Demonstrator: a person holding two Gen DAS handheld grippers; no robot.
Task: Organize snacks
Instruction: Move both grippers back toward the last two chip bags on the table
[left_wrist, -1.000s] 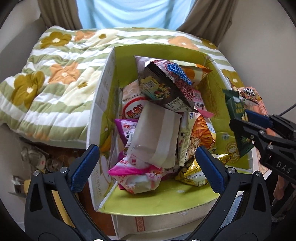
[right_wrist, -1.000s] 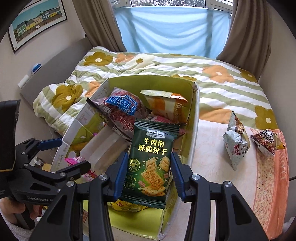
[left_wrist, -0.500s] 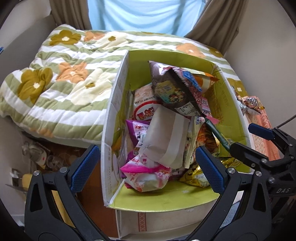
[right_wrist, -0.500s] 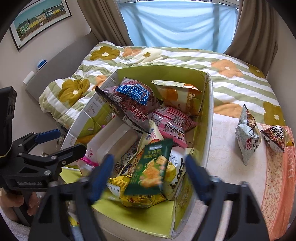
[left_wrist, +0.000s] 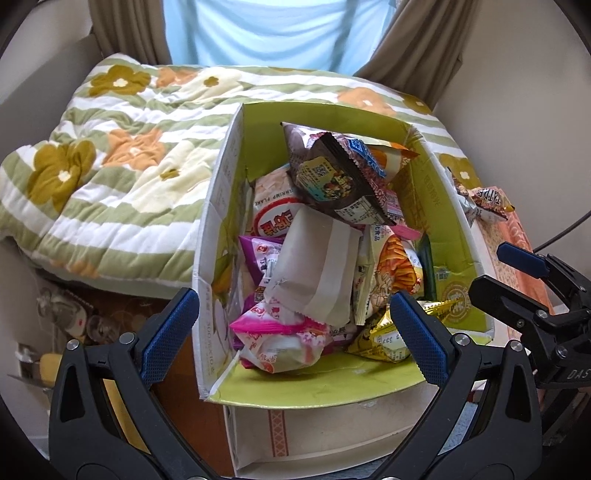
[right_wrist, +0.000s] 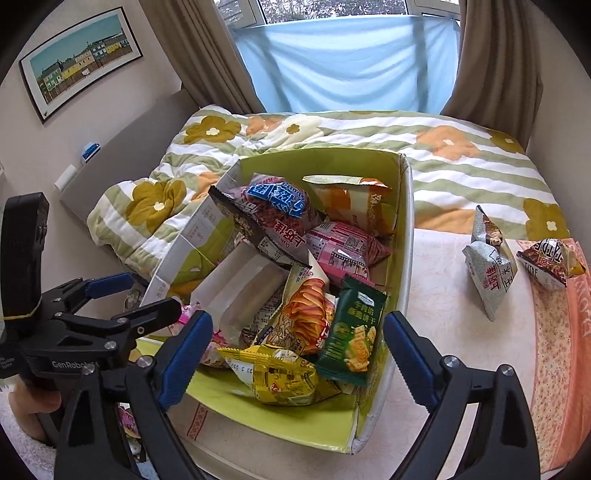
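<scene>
A green-lined cardboard box (right_wrist: 404, 236) (left_wrist: 447, 221) holds several snack packets. The dark green cracker packet (right_wrist: 351, 332) leans inside the box against its right wall; in the left wrist view only its edge (left_wrist: 428, 266) shows. My right gripper (right_wrist: 295, 354) is open and empty, just above the box's near end. My left gripper (left_wrist: 291, 332) is open and empty over the box's near left part. Two more packets, a grey one (right_wrist: 487, 258) and a brown one (right_wrist: 550, 262), lie on the tabletop right of the box.
The box sits on a pale patterned tabletop (right_wrist: 443, 332) with an orange cloth edge (right_wrist: 561, 350) at right. A flowered quilt (left_wrist: 110, 177) covers the bed behind and left. Clutter (left_wrist: 66, 317) lies on the floor at lower left.
My right gripper opened and let go of the dark green cracker packet, which dropped into the box against its right wall. Both grippers drew back a little from the box.
</scene>
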